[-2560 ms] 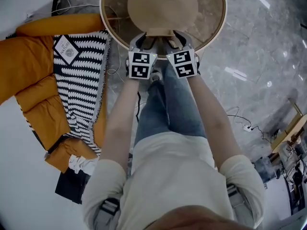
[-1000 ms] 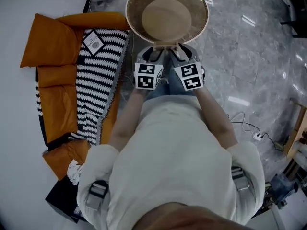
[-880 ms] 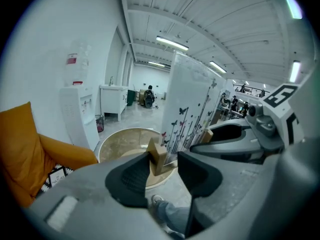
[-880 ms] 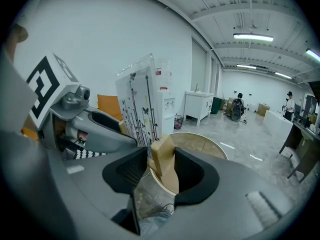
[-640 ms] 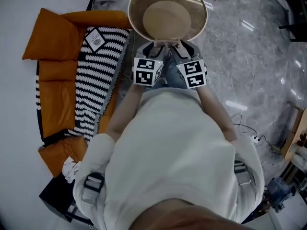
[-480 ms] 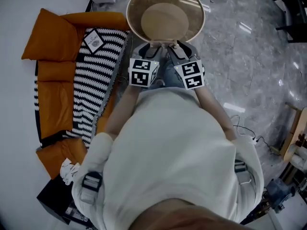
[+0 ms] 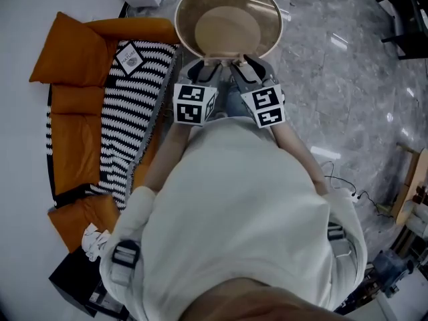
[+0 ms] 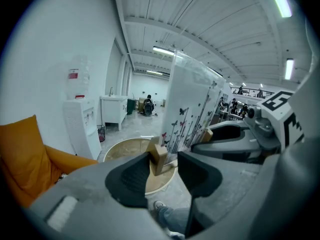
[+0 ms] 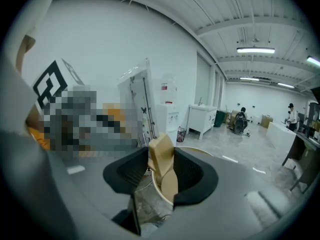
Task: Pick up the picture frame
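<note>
The picture frame (image 8: 192, 104) is a clear upright panel printed with butterflies, standing on pale wooden foot blocks. My left gripper (image 8: 164, 173) is shut on one wooden block (image 8: 158, 157). My right gripper (image 9: 161, 174) holds the other block (image 9: 163, 160) between its pads, and its jaws are closing tighter on it. In the head view both grippers, the left (image 7: 202, 67) and the right (image 7: 245, 66), sit side by side above the near rim of the round glass table (image 7: 275, 27), and the frame is seen edge-on between them.
An orange sofa (image 7: 70, 72) with a black-and-white striped blanket (image 7: 134, 105) lies to the left. A white water dispenser (image 8: 81, 126) stands by the wall. Cables (image 7: 341, 179) trail over the grey marble floor on the right.
Both grippers have risen with the frame held between them, away from the round table. The table now looks smaller and farther below.
</note>
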Demonstrator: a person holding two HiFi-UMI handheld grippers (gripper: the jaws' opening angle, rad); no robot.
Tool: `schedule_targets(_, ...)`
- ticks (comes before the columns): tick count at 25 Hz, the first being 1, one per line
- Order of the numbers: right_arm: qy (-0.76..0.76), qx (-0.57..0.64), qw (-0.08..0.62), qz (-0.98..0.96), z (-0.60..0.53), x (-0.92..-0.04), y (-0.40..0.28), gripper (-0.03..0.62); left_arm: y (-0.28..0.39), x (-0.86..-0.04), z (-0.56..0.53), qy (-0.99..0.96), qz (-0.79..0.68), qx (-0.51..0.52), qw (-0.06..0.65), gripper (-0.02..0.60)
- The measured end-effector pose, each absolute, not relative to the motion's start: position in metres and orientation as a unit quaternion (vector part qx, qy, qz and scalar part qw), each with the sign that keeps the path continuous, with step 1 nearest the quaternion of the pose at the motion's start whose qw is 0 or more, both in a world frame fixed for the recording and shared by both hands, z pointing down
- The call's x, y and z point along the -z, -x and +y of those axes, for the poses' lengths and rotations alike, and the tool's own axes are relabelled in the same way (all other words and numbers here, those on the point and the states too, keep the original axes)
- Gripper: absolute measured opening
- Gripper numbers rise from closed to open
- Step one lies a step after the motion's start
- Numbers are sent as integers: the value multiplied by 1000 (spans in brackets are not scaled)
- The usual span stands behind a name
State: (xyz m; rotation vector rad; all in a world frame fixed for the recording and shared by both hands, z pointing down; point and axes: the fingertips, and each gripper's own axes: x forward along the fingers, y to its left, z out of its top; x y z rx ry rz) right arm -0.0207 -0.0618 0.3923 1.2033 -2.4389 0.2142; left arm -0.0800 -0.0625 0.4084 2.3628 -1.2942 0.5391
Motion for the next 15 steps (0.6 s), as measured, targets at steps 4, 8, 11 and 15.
schedule_targets(4, -433, -77, 205, -874, -61, -391, 17, 160, 76, -408, -62, -844, -460, -193, 195, 175)
schedule_targets(8, -432, -73, 201, -876, -60, -391, 19, 155, 78, -408, -61, -843, -462, -193, 198, 175)
schedule_targets(11, -430, -73, 199, -877, -62, -391, 19, 153, 79, -408, -62, -841, -464, -192, 200, 175)
schedule_targets(15, -429, -75, 200, -878, -63, -393, 16, 152, 76, -409, -63, -841, -463, -194, 202, 175)
